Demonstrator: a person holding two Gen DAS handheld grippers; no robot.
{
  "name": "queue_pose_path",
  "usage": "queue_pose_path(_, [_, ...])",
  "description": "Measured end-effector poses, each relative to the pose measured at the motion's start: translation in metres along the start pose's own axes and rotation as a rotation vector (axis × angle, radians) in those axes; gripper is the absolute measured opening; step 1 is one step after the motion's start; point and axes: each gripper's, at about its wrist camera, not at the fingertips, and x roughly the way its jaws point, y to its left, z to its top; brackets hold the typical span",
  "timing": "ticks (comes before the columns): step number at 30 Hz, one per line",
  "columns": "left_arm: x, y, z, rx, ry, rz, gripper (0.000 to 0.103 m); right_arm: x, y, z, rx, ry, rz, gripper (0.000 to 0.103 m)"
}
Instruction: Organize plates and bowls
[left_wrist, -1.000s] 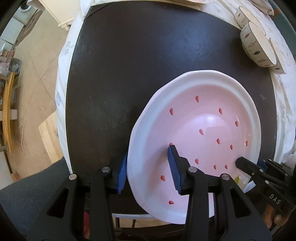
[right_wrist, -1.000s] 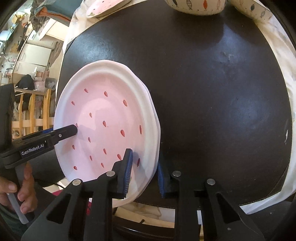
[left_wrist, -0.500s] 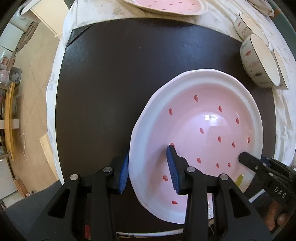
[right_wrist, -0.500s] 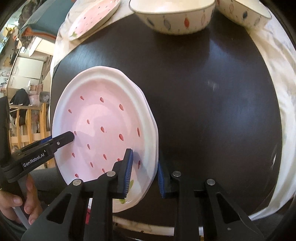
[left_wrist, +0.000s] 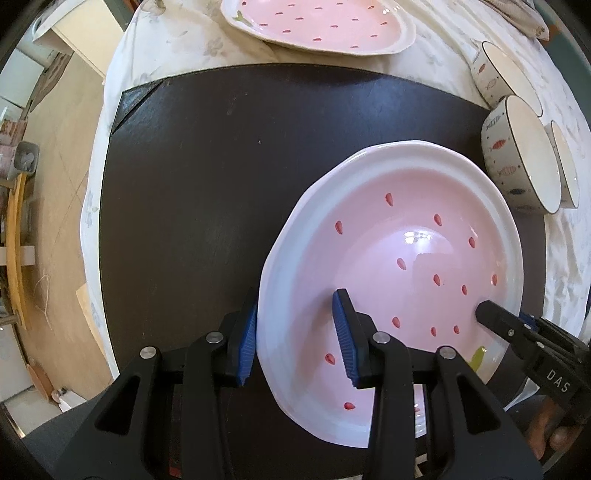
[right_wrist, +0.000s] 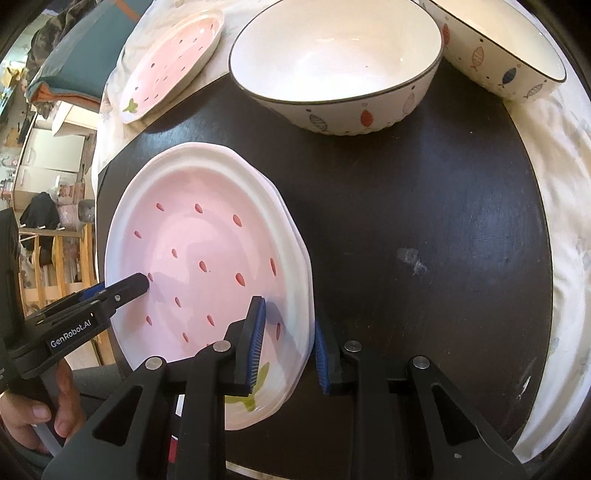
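Two grippers are straddling opposite rims of the pink strawberry plate (left_wrist: 399, 266): the left gripper (left_wrist: 295, 332) and the right gripper (right_wrist: 288, 343), fingers parted around the edges, seemingly loose. The plate is sitting over the dark mat (left_wrist: 192, 177) on the bench, its green stem end pointing toward the person, long axis running away toward the bowls (right_wrist: 340, 62).

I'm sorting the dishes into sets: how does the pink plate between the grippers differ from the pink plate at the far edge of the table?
The near pink plate lies on the dark mat; the far pink plate rests on the white tablecloth. The near one has the left gripper and right gripper straddling its rim; the far one stands untouched. Both share the strawberry look: pink centre, red seeds, white rim.
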Motion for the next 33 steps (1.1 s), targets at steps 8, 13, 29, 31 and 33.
queue_pose_path(8, [0.005,0.002,-0.008,0.011,-0.034,0.007,0.035,-0.003,-0.003,0.004,0.006,-0.032,-0.009,0.027])
queue_pose_path(13, [-0.003,-0.013,-0.005,0.038,-0.052,0.008,0.035,0.001,0.001,0.004,0.008,-0.039,-0.01,0.028])
queue_pose_path(29, [-0.013,-0.033,-0.021,0.07,-0.091,0.042,0.038,-0.002,0.015,-0.004,-0.048,-0.067,-0.071,0.038])
queue_pose_path(31, [-0.015,-0.032,-0.02,0.069,-0.09,0.039,0.039,0.0,0.019,-0.004,-0.055,-0.069,-0.074,0.041])
queue_pose_path(33, [-0.016,-0.034,-0.023,0.071,-0.089,0.038,0.04,0.001,0.021,-0.004,-0.068,-0.07,-0.084,0.044])
